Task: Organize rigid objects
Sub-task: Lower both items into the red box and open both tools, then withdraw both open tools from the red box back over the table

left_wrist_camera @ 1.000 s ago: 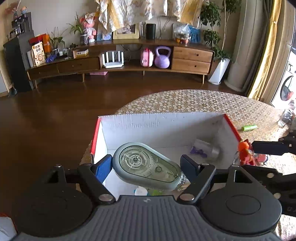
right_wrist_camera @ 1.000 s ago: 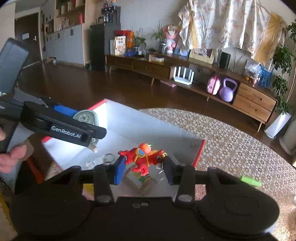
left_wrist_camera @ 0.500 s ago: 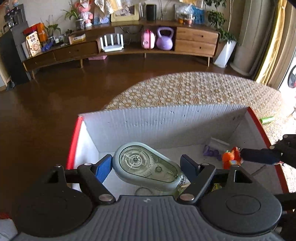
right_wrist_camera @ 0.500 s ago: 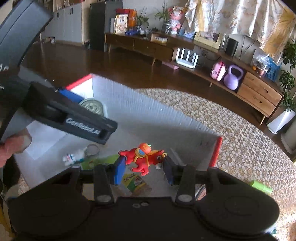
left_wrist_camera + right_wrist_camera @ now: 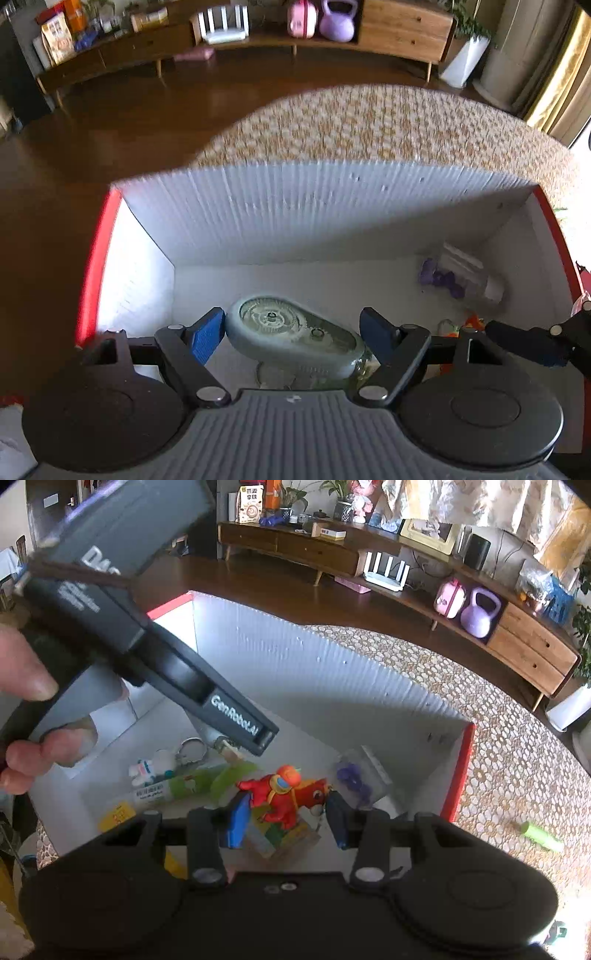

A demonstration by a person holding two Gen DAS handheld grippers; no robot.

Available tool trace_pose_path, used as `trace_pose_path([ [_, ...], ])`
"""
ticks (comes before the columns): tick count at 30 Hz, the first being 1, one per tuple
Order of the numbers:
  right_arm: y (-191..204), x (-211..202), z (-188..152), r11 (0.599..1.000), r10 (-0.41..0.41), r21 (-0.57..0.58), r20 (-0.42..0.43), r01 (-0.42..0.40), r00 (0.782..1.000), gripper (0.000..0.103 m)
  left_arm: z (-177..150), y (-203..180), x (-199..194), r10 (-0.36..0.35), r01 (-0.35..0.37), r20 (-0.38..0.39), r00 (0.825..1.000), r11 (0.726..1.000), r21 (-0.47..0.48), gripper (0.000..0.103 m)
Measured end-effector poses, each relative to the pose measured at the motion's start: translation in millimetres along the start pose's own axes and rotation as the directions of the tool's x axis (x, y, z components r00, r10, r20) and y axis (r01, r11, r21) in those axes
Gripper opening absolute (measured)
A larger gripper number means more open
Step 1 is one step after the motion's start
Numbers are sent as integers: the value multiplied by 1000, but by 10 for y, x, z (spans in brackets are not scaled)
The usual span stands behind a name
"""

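The counter (image 5: pixel 498 738), covered with a patterned cloth, carries a white corrugated box (image 5: pixel 314 206) with red edges, into which both tools are lowered. Inside the box, a clear tube with purple contents (image 5: pixel 360 775), a green-labelled packet (image 5: pixel 173 788) and a small white keychain figure (image 5: pixel 153 766) are seen lying on the floor of the box; a green cylinder (image 5: pixel 539 836) is left outside on the counter. The placing step is judged to be in hand. A grey-green oval tape dispenser (image 5: pixel 295 332) is pinched between the blue pads of the left tool (image 5: pixel 291 332), and it is held low, near the left wall of the box. A red toy figure (image 5: pixel 284 794) is pinched by the right tool (image 5: pixel 284 819), just above a small printed block on the box floor. The next move is judged to call for a short further descent of each tool, followed by a spreading of the pads so that each object is set down without striking those already in the box; the two tools are close together, so contact between them is to be avoided. Compared with the frames a second earlier, both tools are found deeper in the box, the far wall fills more of the view, and the grip on each object is unchanged.
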State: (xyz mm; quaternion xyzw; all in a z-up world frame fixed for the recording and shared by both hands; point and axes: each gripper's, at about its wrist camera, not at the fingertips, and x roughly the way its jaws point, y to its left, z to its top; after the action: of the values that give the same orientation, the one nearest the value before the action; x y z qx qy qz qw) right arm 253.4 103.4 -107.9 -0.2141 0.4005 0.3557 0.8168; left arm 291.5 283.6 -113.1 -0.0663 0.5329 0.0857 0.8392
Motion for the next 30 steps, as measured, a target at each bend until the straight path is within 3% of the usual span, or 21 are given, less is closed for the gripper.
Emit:
trace_pose_path([
  [3, -1, -7, 7, 1000, -4, 7, -3, 4, 1000, 43, -11, -2, 61, 1, -1, -36, 999, 1000, -5, 78],
  [9, -12, -72, -1, 1000, 1, 30, 12, -1, 1000, 46, -53, 17, -21, 1, -1, -12, 1000, 1000, -14, 79],
  [22, 35, -532, -134, 997, 22, 71, 80, -28, 997, 51, -315, -138, -682, -1, -2, 155, 988, 1000, 20, 79],
  [25, 76, -716, -166, 997, 17, 70, 111, -25, 994, 60, -382, -169, -846, -2, -3, 193, 981, 1000, 21, 79],
  [30, 126, -1029, -241, 996, 27, 78, 157, -39, 987, 63, -505, -216, -1143, -7, 2, 252, 968, 1000, 17, 79],
])
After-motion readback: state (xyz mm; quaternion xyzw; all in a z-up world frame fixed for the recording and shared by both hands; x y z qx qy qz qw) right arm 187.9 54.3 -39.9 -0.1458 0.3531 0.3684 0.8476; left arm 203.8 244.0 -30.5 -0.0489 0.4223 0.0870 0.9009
